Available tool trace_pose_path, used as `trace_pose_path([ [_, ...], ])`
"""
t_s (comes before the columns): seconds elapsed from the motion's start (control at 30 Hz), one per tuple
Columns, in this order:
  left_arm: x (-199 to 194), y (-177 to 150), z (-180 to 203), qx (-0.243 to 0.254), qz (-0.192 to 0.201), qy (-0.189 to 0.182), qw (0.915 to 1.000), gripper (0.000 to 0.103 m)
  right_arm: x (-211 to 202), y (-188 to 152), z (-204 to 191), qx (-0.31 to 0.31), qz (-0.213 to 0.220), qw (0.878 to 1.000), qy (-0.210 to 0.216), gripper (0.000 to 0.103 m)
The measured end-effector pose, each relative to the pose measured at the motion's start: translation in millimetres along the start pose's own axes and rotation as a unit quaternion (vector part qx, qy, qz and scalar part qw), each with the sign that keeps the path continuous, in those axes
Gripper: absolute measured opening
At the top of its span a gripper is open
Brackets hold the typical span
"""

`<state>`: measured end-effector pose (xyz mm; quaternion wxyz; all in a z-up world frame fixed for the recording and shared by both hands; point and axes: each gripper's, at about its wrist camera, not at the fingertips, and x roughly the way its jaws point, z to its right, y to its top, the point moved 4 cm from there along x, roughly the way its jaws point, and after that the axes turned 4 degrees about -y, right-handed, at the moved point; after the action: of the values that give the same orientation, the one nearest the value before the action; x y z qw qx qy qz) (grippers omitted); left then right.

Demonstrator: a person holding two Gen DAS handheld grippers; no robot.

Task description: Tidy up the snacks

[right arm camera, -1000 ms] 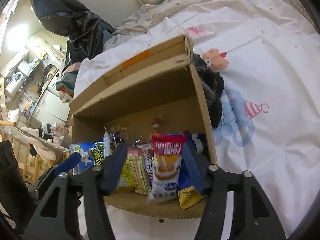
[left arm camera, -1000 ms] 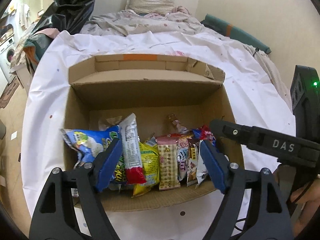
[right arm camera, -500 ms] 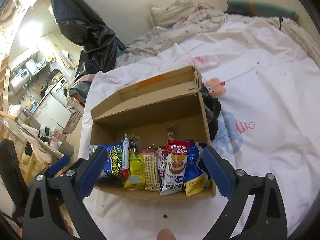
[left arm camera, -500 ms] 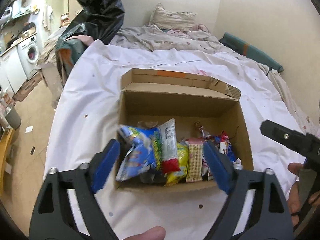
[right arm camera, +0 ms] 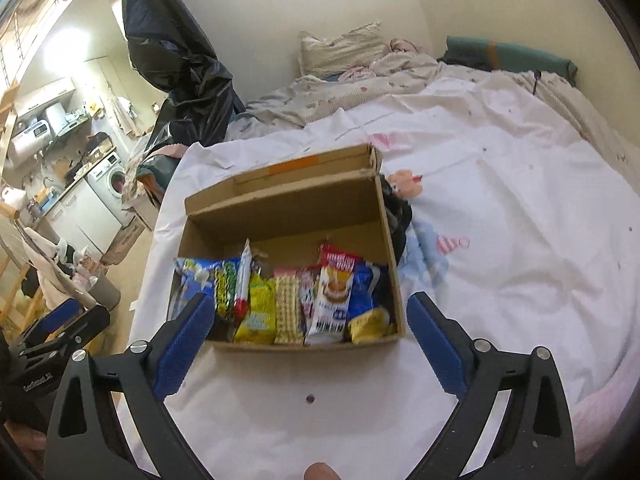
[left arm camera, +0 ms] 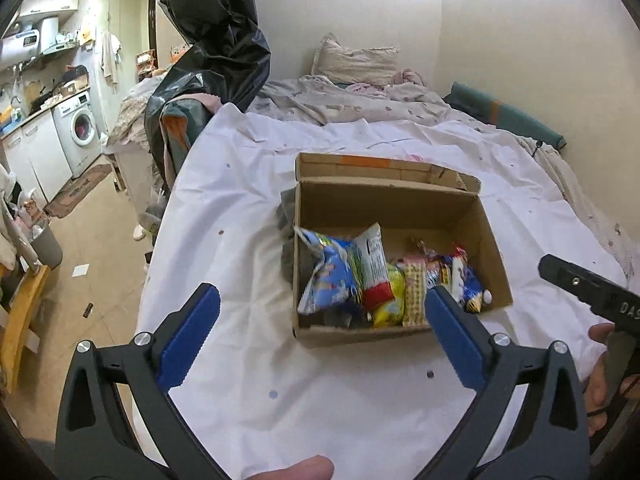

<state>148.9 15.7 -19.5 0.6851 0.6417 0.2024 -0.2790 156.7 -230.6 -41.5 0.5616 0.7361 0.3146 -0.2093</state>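
Both tools have come back and up from the open brown cardboard box (right arm camera: 288, 216). A second ago their blue pads were down among the packets, the right pair bracketing the red-and-white wafer packet (right arm camera: 334, 296); now the whole box shows in both views, with bare sheet between it and the pads. That packet stands upright in the row, nothing gripping it. To my eye the row is filled and this is the step back at the end of the job (or near it).

The snacks sit in a line along the near wall of the box: a blue crinkled crisp bag (left arm camera: 326, 280) at the left end, leaning higher than the rest, then a white-and-red stick pack (left arm camera: 376, 264), a yellow packet (right arm camera: 258, 308), a checked biscuit packet (right arm camera: 287, 308) and the blue-and-yellow pouches (right arm camera: 370, 304) at the right. The back half of the box is unfilled. The box rests on the white printed bedsheet (right arm camera: 500, 220).

The left hand-held gripper (left arm camera: 318, 340) hovers above the sheet, spread wide, holding nothing. The right hand-held gripper (right arm camera: 310, 344) is likewise spread and unladen, level with the box's near edge.
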Motion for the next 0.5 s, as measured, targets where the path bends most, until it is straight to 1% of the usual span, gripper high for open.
trace_pose_path([
  [0.17,-10.1,-10.8,-6.0,-0.019,0.007,0.014,0.9997,0.101,-12.6,-13.9,-10.1,-0.024,0.023,0.999,-0.011,0.099],
  [0.27,-15.1,-14.4,-10.2,-0.026,0.025,0.022,0.9991,0.101,-17.8,-19.5,-10.7,-0.020,0.035,0.999,-0.014,0.099],
  [0.33,-16.1,-17.0,-10.2,-0.023,0.031,0.024,0.9990,0.101,-18.7,-22.2,-11.7,-0.016,0.041,0.999,-0.014,0.102],
  [0.5,-15.9,-16.3,-5.3,-0.022,0.033,0.011,0.9992,0.102,-11.6,-24.7,-20.7,-0.039,0.044,0.998,-0.027,0.102],
])
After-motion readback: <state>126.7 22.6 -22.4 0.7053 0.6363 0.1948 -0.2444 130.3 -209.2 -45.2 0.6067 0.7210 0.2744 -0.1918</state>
